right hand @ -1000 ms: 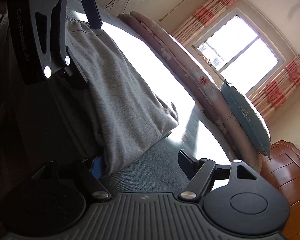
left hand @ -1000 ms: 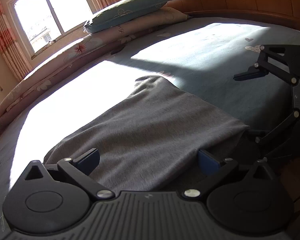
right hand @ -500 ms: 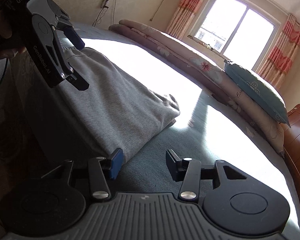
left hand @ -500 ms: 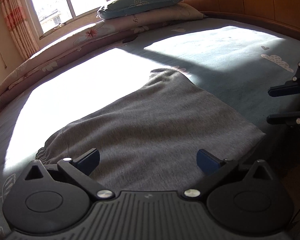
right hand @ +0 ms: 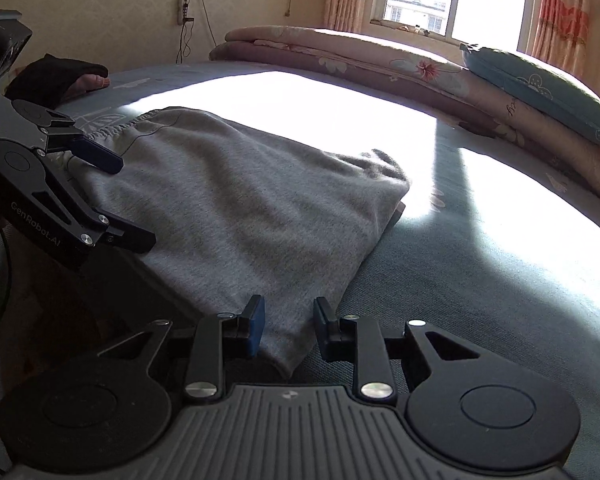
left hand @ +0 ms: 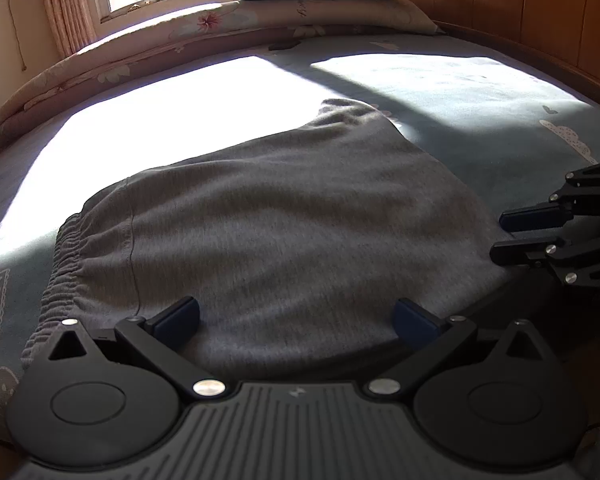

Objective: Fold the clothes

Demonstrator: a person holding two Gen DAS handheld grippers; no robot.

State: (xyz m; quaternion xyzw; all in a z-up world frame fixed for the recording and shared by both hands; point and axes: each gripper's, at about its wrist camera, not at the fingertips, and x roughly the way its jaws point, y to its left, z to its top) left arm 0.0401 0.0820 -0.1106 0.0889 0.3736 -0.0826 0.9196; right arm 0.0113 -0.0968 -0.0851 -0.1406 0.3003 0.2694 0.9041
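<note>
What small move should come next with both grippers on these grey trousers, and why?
Probably finish closing the right gripper on the near corner of the grey trousers. Its jaws have just been closing, the corner lies between them, yet gaps still show at the pads. The left gripper stands wide open over the near edge by the waistband, so it should close there afterwards.

Both tongs [left hand: 296,318] [right hand: 288,330] are black ribbed plastic with silver screws and blue pads [left hand: 178,314]; "GenRobot.AI" marks the left tongs [right hand: 112,204]. A black glove [right hand: 52,76] covers the hand.
</note>
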